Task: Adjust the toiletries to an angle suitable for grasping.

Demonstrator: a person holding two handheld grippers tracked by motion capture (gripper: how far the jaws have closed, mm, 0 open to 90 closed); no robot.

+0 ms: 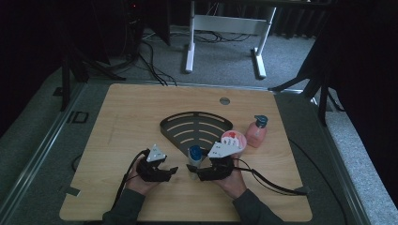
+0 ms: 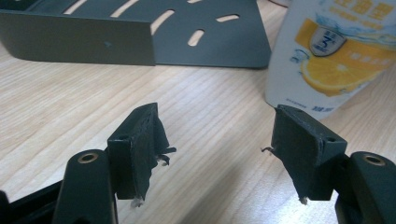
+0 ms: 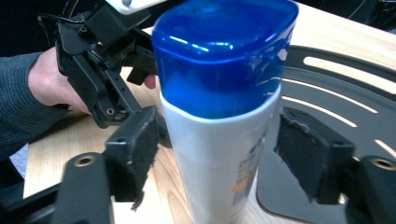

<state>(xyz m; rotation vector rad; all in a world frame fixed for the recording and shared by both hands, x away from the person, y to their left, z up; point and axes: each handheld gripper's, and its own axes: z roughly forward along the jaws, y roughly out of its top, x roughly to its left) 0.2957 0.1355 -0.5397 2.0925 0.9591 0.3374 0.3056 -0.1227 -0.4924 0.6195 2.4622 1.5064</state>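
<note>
While both hands rest low on the light wooden table (image 1: 126, 117), the scene reads so:
Bottle: white plastic bottle with a blue cap (image 3: 224, 93) stands upright at the near tip of the dark slotted fan-shaped metal rack (image 1: 197, 126).
Right gripper (image 3: 224, 154): jaws spread wide on either side of the bottle, pads apart from it, gripping nothing.
Left gripper (image 2: 215, 149): jaws wide apart over bare wood, empty, the bottle just beyond its right jaw.
Behind: pink pump dispenser (image 1: 256, 132) beside a round red-and-white tub (image 1: 233, 139).
</note>
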